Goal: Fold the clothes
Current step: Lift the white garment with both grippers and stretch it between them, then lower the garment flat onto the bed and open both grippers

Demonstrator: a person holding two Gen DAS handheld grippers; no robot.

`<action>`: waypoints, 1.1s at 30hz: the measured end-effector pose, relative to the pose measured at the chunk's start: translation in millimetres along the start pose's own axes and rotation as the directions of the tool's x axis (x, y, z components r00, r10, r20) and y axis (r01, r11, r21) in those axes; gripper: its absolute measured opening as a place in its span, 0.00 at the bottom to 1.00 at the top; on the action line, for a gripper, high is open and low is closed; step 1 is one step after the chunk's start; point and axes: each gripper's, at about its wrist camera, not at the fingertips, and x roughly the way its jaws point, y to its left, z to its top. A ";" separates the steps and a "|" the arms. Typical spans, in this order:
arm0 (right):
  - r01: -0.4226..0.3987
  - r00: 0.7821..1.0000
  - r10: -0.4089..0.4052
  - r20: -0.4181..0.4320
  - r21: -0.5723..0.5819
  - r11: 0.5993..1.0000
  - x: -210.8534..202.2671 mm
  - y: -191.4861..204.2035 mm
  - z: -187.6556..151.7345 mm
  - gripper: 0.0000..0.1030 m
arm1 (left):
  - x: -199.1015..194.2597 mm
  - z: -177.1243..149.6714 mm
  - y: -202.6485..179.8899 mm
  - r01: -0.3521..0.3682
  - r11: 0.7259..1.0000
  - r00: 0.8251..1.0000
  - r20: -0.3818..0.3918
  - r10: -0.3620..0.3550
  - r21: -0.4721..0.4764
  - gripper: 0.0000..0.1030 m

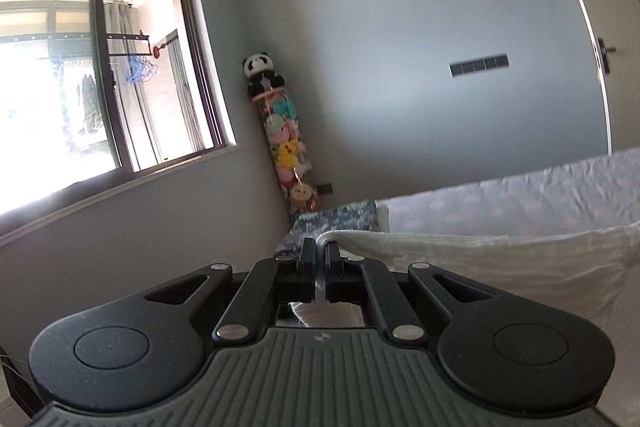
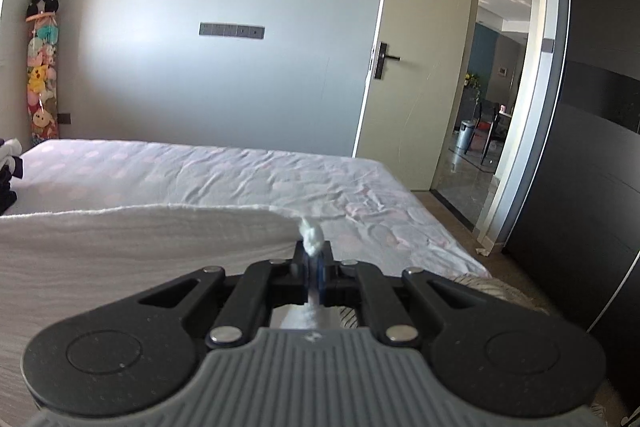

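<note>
While the left gripper (image 1: pixel 319 251) and right gripper (image 2: pixel 313 253) each pinch a corner of the white cloth (image 2: pixel 120 239), its top edge hangs taut between them above the bed (image 2: pixel 240 171). Seemingly mid-fold; both corners need equal travel.

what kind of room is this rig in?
A home bedroom, most likely: a bed with a rumpled sheet, a tall stack of plush toys in the corner, and an open door to a living area.
</note>
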 end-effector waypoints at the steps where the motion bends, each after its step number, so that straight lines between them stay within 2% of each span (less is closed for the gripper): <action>1: 0.000 1.000 0.000 -0.028 -0.003 1.000 13.0 2.9 -6.2 0.05 | 13.5 -6.6 -9.5 0.003 1.000 1.000 -0.029 -0.003 0.022 0.04; 5: 0.004 0.990 -0.010 -0.140 -0.042 0.999 76.3 15.9 -29.6 0.05 | 70.7 -30.3 -45.9 0.017 0.995 0.992 -0.126 -0.005 0.094 0.05; 9: 0.023 0.978 -0.045 -0.202 -0.110 0.994 147.5 34.5 -37.1 0.05 | 129.1 -42.8 -92.0 0.020 0.982 0.983 -0.185 0.016 0.189 0.04; 16: 0.092 0.958 -0.146 -0.247 -0.217 0.972 297.9 83.0 -20.4 0.04 | 247.4 -52.0 -176.4 0.031 0.942 0.971 -0.234 0.051 0.333 0.04; 21: 0.126 0.939 -0.198 -0.282 -0.252 0.959 386.2 105.8 -24.4 0.04 | 318.6 -84.6 -226.3 0.086 0.902 0.949 -0.311 0.055 0.422 0.05; 24: 0.126 0.925 -0.210 -0.317 -0.268 0.955 428.9 115.6 -35.9 0.04 | 347.7 -110.8 -245.7 0.126 0.887 0.933 -0.357 0.047 0.445 0.05; 29: 0.100 0.907 -0.194 -0.375 -0.256 0.962 468.7 122.3 -58.3 0.05 | 366.5 -137.0 -258.9 0.163 0.894 0.911 -0.412 0.026 0.418 0.07; 30: 0.099 0.903 -0.189 -0.387 -0.242 0.965 472.2 121.6 -60.4 0.06 | 368.5 -138.3 -259.5 0.168 0.898 0.907 -0.421 0.022 0.407 0.09; 32: 0.080 0.903 -0.151 -0.403 -0.186 0.979 471.1 115.0 -60.4 0.18 | 365.6 -138.0 -255.6 0.178 0.912 0.900 -0.436 0.001 0.369 0.12; 33: 0.077 0.904 -0.140 -0.404 -0.168 0.983 463.3 106.4 -60.5 0.34 | 362.2 -137.0 -252.5 0.185 0.920 0.897 -0.442 -0.014 0.345 0.14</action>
